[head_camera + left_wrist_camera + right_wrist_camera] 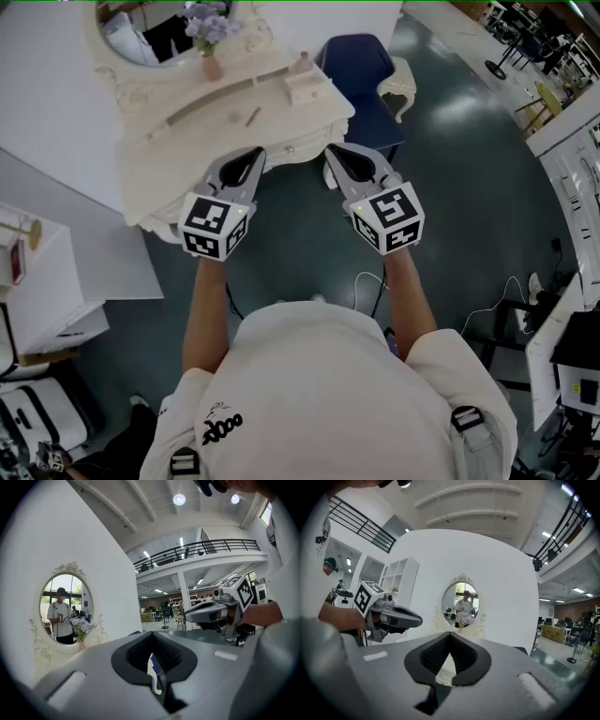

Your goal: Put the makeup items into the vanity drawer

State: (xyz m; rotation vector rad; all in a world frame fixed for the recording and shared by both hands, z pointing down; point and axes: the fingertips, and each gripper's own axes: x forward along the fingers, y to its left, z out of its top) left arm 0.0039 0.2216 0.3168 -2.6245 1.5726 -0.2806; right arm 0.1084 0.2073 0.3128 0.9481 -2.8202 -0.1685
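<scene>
- Cream-white vanity (187,150) stands against a white wall at the top of the head view, and the person stands in front of it.
- The oval mirror (141,37) with a carved frame rises at the back of the vanity. A vase (213,67) with purple flowers (211,26) stands just in front of the mirror.
- The small things lie on the vanity top, outside any drawer. A thin brown stick (252,116), like a pencil, lies near the middle. A small box (307,86) sits at the right end, and a small bottle (302,64) stands just behind it.
- The drawer front is under the table edge, partly behind the grippers, and I cannot tell if it is pulled out.
- The left gripper (257,155) is held almost level and points toward the front edge of the vanity. Its jaws are pressed together, with nothing between them; only a thin slit shows in its own view.
- The right gripper (331,153) is beside it, well apart, at about the same height and also almost level. Its black pads meet at the tips and hold nothing.
- Neither gripper touches the items on the top.
- A blue chair (361,66) stands at the right of the vanity, on the dark floor (469,187).
- A white cabinet (37,281) is at the left edge of the head view.
</scene>
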